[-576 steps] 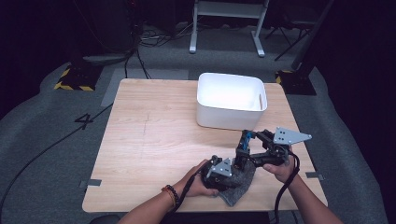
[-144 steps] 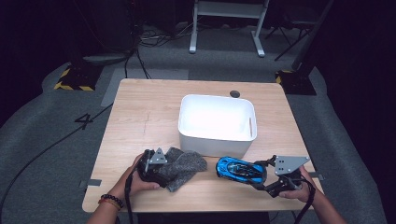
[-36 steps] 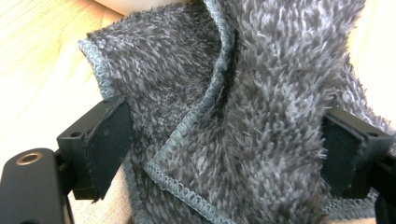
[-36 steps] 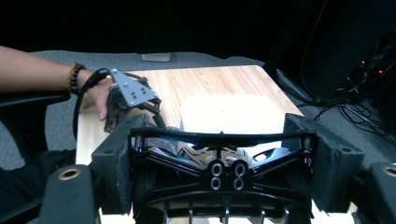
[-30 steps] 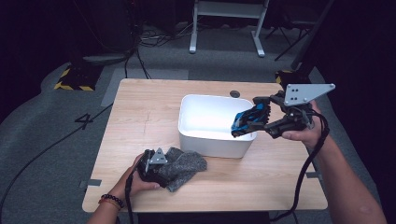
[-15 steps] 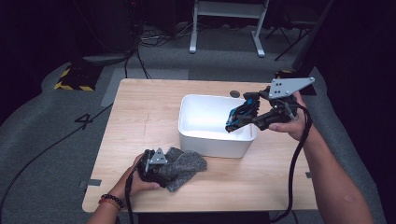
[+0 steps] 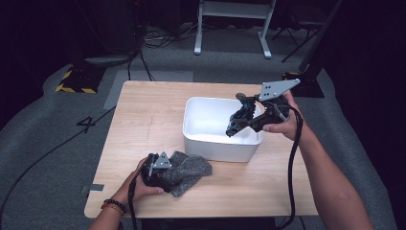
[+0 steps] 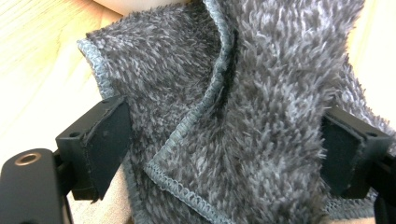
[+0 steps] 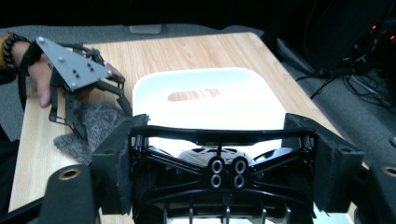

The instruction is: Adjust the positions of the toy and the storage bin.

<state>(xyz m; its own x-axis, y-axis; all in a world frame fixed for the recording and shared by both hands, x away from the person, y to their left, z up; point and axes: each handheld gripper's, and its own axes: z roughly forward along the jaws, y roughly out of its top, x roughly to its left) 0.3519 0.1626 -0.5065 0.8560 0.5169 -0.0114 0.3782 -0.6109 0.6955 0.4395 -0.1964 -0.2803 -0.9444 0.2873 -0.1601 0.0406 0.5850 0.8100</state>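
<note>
Right tongs (image 7: 238,120), clamped on the blue-and-black toy car (image 7: 241,114), have carried it from beside the white rectangular plastic bin (image 7: 218,143) to over its interior; release likely next. Left tongs (image 7: 160,171) stay clamped on the grey fleecy cloth (image 7: 191,168) beside the bin.

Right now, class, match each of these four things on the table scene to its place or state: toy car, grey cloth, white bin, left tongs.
1 toy car
2 grey cloth
3 white bin
4 left tongs

a lies on the table beside the bin
b held above the bin by the right tongs
c stands mid-table
d rest at the cloth near the front edge

Pairs: 1-b, 2-a, 3-c, 4-d
</note>
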